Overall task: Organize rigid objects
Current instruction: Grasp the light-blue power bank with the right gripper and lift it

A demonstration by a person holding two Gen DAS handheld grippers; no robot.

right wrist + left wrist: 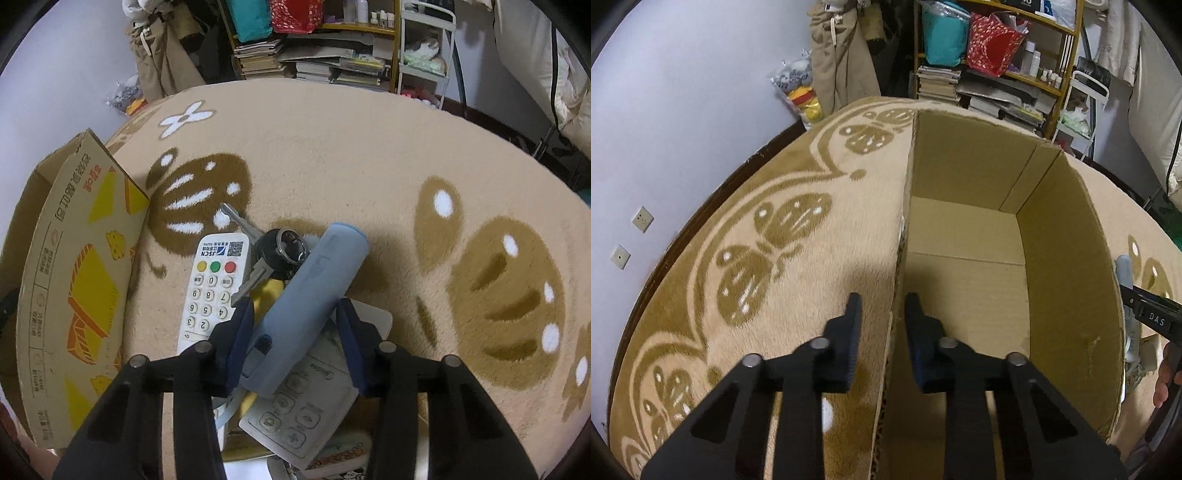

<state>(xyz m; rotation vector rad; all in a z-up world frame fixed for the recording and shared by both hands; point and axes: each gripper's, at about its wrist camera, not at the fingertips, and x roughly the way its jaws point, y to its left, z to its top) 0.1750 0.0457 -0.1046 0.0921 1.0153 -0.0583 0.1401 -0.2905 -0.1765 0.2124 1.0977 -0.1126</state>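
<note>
An open cardboard box [1067, 258] stands on the beige patterned rug [812, 277], and I see nothing inside it. My left gripper [882, 306] straddles the box's left wall. One finger is outside and one inside, with a gap showing on the outer side, so it is open. In the right wrist view, a blue-grey oblong case [317, 273] lies slanted on a pile beside the box [74, 277]. My right gripper [294, 304] is shut on the case, a pad against each long side. A white remote [208, 291], a key bunch [280, 251] and a grey remote [306, 398] lie under and around it.
A printed box flap [107, 206] sticks out to the left of the pile. More flat items, one printed with cartoon lettering [332, 461], sit under the grey remote. Shelves of books and bags [979, 74] stand beyond the rug, next to a white cart [424, 48]. The rug's right side [480, 184] is bare.
</note>
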